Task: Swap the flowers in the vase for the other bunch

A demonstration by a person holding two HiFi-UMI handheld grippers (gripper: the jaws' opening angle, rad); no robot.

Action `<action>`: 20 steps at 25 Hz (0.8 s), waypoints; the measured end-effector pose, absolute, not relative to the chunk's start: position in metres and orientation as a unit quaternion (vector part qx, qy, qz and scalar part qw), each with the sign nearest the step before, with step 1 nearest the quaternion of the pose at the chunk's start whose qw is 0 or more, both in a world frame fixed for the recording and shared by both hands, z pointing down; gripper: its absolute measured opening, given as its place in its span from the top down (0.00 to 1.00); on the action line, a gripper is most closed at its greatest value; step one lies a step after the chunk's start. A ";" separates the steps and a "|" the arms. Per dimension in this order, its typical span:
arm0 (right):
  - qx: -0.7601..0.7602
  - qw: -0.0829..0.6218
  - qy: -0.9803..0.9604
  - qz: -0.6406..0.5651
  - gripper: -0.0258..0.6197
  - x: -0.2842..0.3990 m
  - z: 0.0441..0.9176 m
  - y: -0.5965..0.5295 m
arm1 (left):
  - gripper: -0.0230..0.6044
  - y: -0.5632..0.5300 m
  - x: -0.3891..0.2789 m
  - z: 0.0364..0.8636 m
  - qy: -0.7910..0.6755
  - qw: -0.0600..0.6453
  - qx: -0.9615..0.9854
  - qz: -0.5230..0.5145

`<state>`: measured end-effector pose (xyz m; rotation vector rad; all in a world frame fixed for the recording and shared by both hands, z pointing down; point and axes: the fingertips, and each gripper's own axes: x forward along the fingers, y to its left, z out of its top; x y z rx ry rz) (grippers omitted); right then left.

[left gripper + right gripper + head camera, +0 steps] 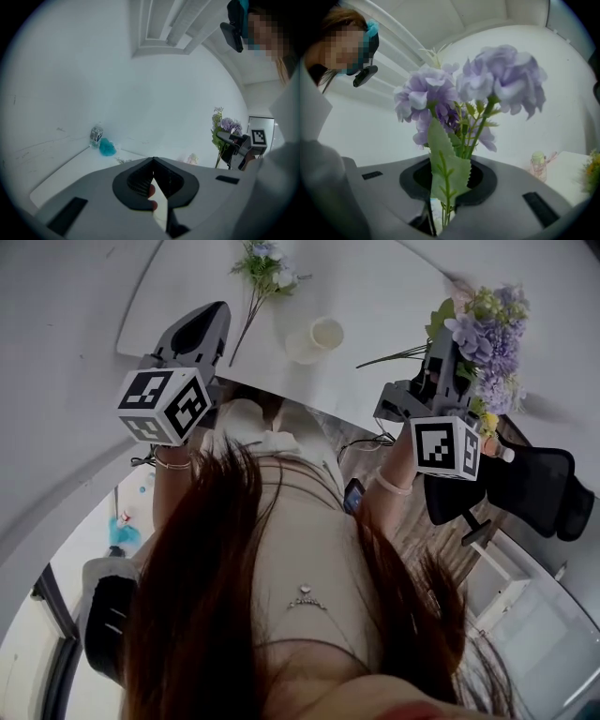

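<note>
— Right gripper [449, 187]?
— Clamped on the stems of the purple bunch [478, 93], blooms upward.
— Left gripper [153, 187]?
— Shut tight, held nothing.
— Vase [319, 337]?
— Stood empty on the white table [375, 296], between both grippers.
— Other bunch [265, 266]?
— Lay flat just beyond the vase.

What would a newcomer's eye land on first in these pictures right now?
The bunch of pale purple hydrangeas with green leaves, held up off the table with its stems clamped in the right gripper. Next, the smaller white-and-blue flower bunch lying on the white table, with the empty-looking white vase near it.
</note>
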<state>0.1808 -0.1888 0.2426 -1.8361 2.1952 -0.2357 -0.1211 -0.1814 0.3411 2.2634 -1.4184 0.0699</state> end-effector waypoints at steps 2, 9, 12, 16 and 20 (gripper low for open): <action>-0.630 0.142 0.760 -0.074 0.82 0.176 0.237 -0.187 | 0.96 -0.179 -0.122 0.344 -0.514 0.233 0.825 0.025; -0.612 0.183 0.767 -0.056 0.82 0.158 0.215 -0.183 | 0.96 -0.175 -0.128 0.355 -0.507 0.243 0.827 0.015; -0.608 0.200 0.767 -0.046 0.82 0.154 0.202 -0.182 | 0.96 -0.173 -0.129 0.352 -0.505 0.246 0.827 0.016; -0.603 0.210 0.768 -0.036 0.82 0.147 0.199 -0.182 | 0.96 -0.171 -0.132 0.351 -0.505 0.248 0.827 0.015; -0.598 0.208 0.773 -0.036 0.82 0.139 0.204 -0.185 | 0.96 -0.171 -0.137 0.351 -0.510 0.247 0.824 0.012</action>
